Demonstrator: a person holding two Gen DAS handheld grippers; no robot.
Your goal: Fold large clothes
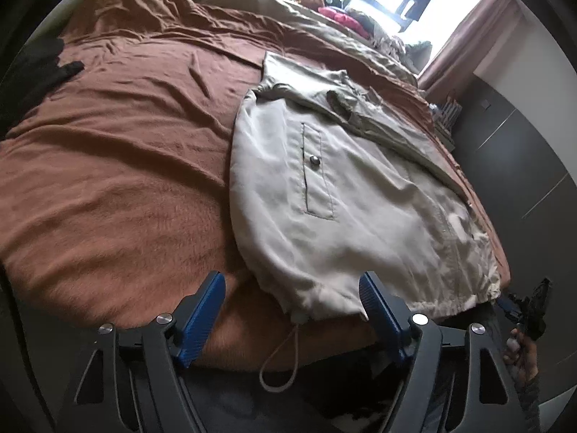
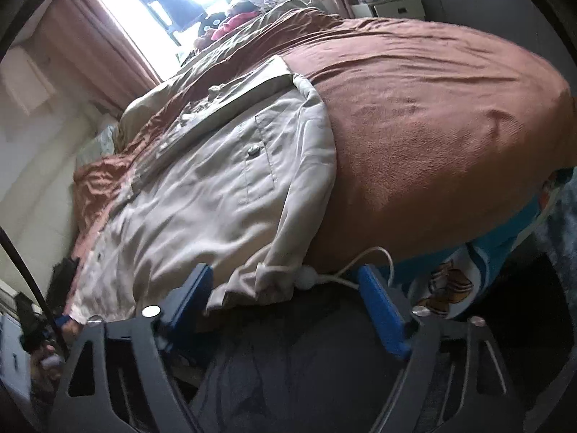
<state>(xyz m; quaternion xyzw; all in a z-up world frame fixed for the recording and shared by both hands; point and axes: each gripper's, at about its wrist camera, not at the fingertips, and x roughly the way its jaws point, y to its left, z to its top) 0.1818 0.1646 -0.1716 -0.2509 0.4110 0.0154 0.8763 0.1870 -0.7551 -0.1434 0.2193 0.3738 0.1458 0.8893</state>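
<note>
A pale beige jacket (image 1: 346, 195) lies flat on a brown blanket (image 1: 119, 166), its drawstring hem at the bed's near edge. In the left wrist view my left gripper (image 1: 291, 281) is open, and its blue pads straddle the hem's left corner above a hanging cord loop (image 1: 283, 357) without pressing on it. In the right wrist view the jacket (image 2: 202, 195) reaches the near edge too. There my right gripper (image 2: 285, 272) is open around a hem corner with a white cord toggle (image 2: 306, 278) between the pads. A hand holds the other gripper (image 1: 523, 310) at the hem's far corner.
A snap pocket (image 1: 315, 169) faces up on the jacket. Rumpled bedding and a pink item (image 1: 342, 18) lie by the bright window. Dark wardrobe doors (image 1: 523, 151) stand right of the bed. A patterned blue sheet (image 2: 505, 252) hangs below the blanket. Dark clothing (image 1: 43, 68) lies at the far left.
</note>
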